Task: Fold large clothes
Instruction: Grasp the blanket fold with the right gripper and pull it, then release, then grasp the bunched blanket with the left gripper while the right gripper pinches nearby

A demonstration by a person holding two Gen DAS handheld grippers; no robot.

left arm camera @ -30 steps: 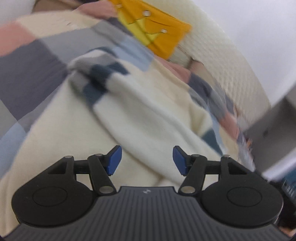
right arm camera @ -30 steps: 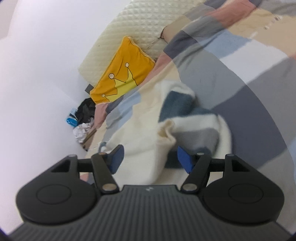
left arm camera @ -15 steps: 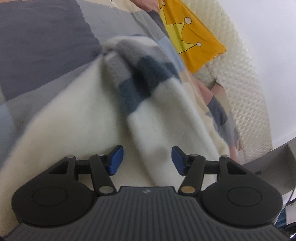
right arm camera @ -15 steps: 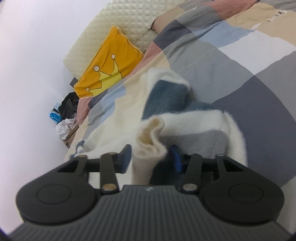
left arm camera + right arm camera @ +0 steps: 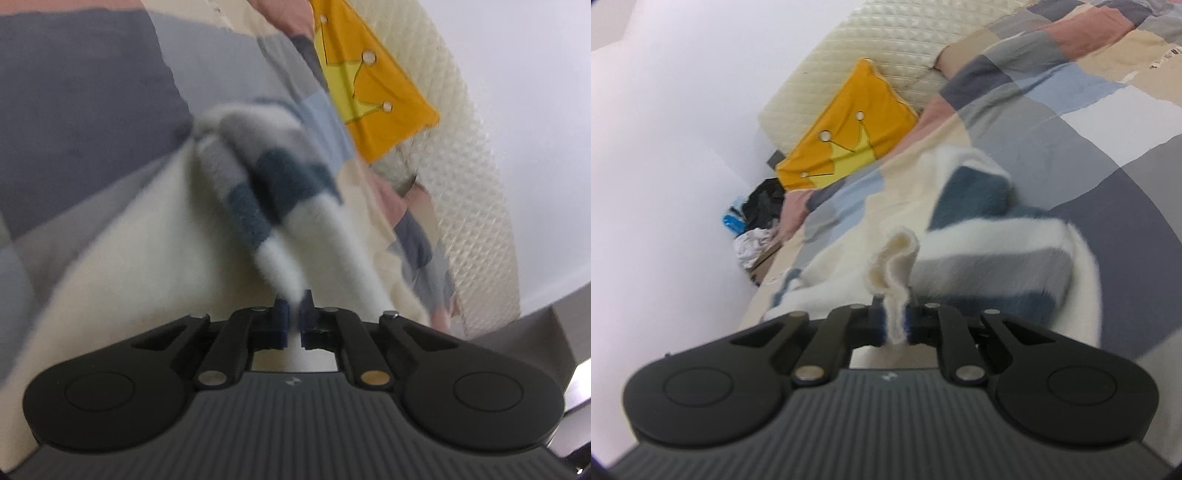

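Observation:
A fluffy cream sweater [image 5: 122,258] with grey and dark blue stripes lies rumpled on a patchwork bedspread [image 5: 81,96]. In the left wrist view its striped sleeve [image 5: 280,184] runs down into my left gripper [image 5: 293,314], whose blue pads are shut on the sleeve's white part. In the right wrist view the same sweater [image 5: 979,236] lies bunched ahead. My right gripper [image 5: 894,321] is shut on an upright fold of the cream edge [image 5: 894,266], which sticks up between the pads.
An orange cushion with a yellow crown [image 5: 849,140] leans on the cream quilted headboard [image 5: 886,48]. Dark and white clothes and a blue object [image 5: 753,221] lie heaped by the white wall. A grey piece of furniture [image 5: 546,332] stands beside the bed.
Both grippers went from open to shut. The left came closer over the sweater and closed on the sleeve; the right closed on the raised cream fold.

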